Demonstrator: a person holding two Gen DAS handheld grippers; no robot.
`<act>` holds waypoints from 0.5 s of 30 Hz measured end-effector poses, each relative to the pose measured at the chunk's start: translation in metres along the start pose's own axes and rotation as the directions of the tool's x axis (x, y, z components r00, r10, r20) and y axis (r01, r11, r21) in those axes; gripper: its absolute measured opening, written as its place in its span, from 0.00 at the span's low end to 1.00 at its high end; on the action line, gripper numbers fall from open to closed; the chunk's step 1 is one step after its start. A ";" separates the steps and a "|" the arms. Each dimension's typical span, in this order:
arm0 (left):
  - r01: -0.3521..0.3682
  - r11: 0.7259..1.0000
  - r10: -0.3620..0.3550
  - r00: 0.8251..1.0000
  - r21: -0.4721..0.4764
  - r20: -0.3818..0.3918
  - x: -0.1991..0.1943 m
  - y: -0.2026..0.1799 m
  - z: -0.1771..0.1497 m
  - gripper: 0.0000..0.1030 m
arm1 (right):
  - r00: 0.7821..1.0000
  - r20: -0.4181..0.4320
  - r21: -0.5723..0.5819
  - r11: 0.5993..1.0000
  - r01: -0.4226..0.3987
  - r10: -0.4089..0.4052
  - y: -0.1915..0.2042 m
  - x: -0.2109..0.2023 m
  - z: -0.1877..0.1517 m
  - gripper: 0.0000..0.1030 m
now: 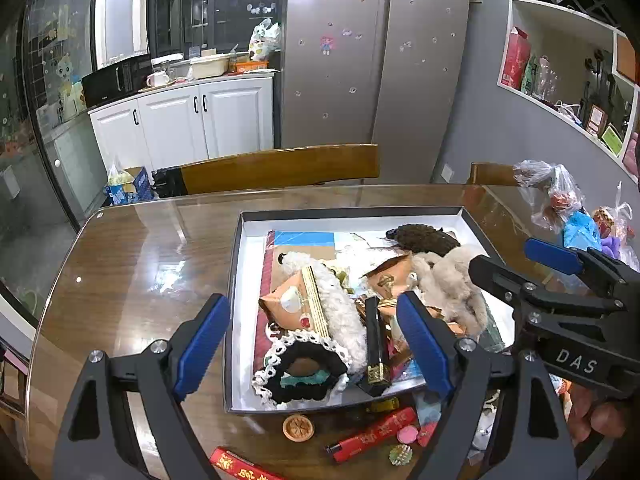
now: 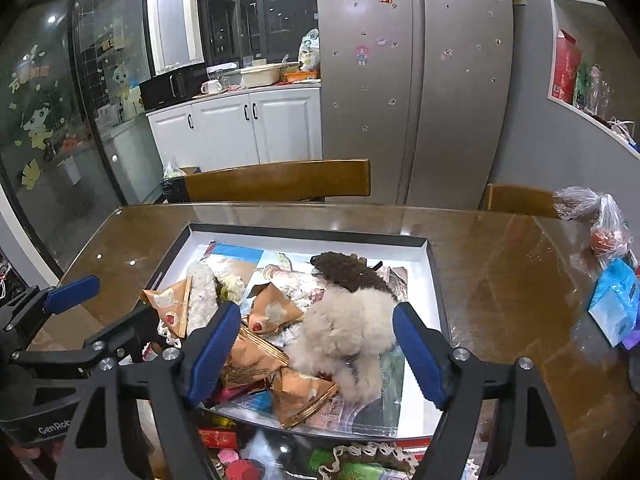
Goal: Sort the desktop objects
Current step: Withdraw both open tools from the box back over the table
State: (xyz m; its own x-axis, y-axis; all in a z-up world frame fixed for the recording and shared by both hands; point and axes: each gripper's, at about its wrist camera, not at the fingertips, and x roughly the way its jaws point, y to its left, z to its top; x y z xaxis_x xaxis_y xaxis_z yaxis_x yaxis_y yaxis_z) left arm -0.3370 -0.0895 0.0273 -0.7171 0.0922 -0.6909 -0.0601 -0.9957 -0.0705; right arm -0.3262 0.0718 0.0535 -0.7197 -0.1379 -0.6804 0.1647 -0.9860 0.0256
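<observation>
- The left gripper [image 1: 316,344] hangs over the near end of the shallow black-rimmed box [image 1: 236,280], jaws spread wide and gripping nothing.
- Between its blue pads lies a black lace-edged scrunchie [image 1: 304,372] and a slim black tube [image 1: 376,348]; the tube's long axis runs toward the top of the frame, gold-banded end nearest the camera.
- The right gripper [image 2: 316,352] is likewise wide open and empty, poised above a beige fluffy scrunchie [image 2: 348,332] in the lower middle of its view.
- A dark brown fuzzy scrunchie [image 2: 348,270] sits behind the beige one, toward the box's far side.
- Several orange triangular snack packets [image 2: 272,310] lie tilted among the items, over printed paper lining the box.
- In front of the box, at the bottom of the left view, a red lighter [image 1: 372,436] lies on a diagonal, black end at lower left, beside a round brown biscuit-like disc [image 1: 298,428].
- The box rests on a glossy glass-topped wooden table [image 1: 132,264]; plastic bags [image 1: 556,196] sit at its right edge.
- Beyond are wooden chair backs [image 1: 280,168], a silver fridge [image 1: 376,52] dotted with magnets, and white kitchen cabinets [image 1: 188,120].
</observation>
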 end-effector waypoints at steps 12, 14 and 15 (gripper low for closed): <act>0.003 0.999 -0.002 1.000 -0.045 0.001 -0.047 0.006 -0.019 0.84 | 1.000 0.024 -0.003 1.000 -0.014 0.014 0.003 -0.040 -0.012 0.78; 0.008 0.999 -0.008 1.000 -0.041 0.000 -0.061 0.005 -0.025 0.84 | 0.999 0.031 -0.013 1.000 -0.012 0.013 0.005 -0.053 -0.016 0.78; 0.005 0.999 -0.005 1.000 -0.037 0.003 -0.066 0.005 -0.028 0.84 | 0.999 0.034 -0.017 1.000 -0.011 0.011 0.006 -0.058 -0.017 0.78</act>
State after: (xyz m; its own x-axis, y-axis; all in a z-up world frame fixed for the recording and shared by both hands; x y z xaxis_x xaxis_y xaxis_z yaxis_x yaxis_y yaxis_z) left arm -0.2702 -0.1000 0.0525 -0.7192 0.0971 -0.6880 -0.0380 -0.9942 -0.1006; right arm -0.2724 0.0753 0.0807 -0.7400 -0.1521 -0.6551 0.1837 -0.9828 0.0206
